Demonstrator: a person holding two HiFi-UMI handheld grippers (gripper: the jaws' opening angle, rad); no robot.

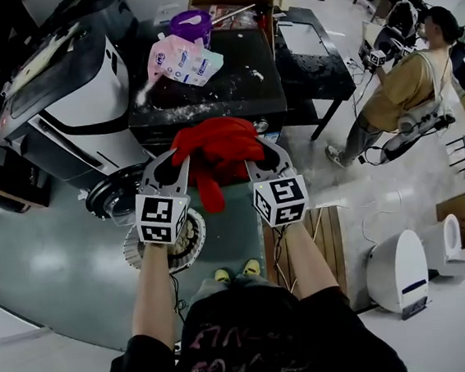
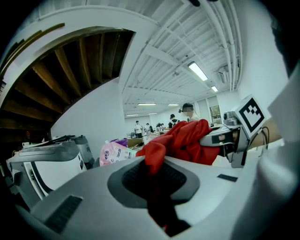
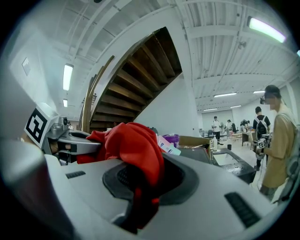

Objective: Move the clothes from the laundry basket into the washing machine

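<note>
Jaws on your left gripper (image 1: pixel 182 158) and right gripper (image 1: pixel 255 150) both clamp the red garment (image 1: pixel 216 144) at the counter's (image 1: pixel 231 90) near edge, with a pink pouch (image 1: pixel 182 60) toward its far edge and the washing machine (image 1: pixel 66 95) beside its left edge.

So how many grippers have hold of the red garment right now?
2. The left gripper grips the red garment at its left side, the right gripper at its right side.

Bright, even light from ceiling tube lights (image 3: pixel 265 29); soft glare on floor (image 1: pixel 50 262). Gripper views heavily fisheye, black vignette at corners, near surfaces soft. Head view edges bent, far left dim.
</note>
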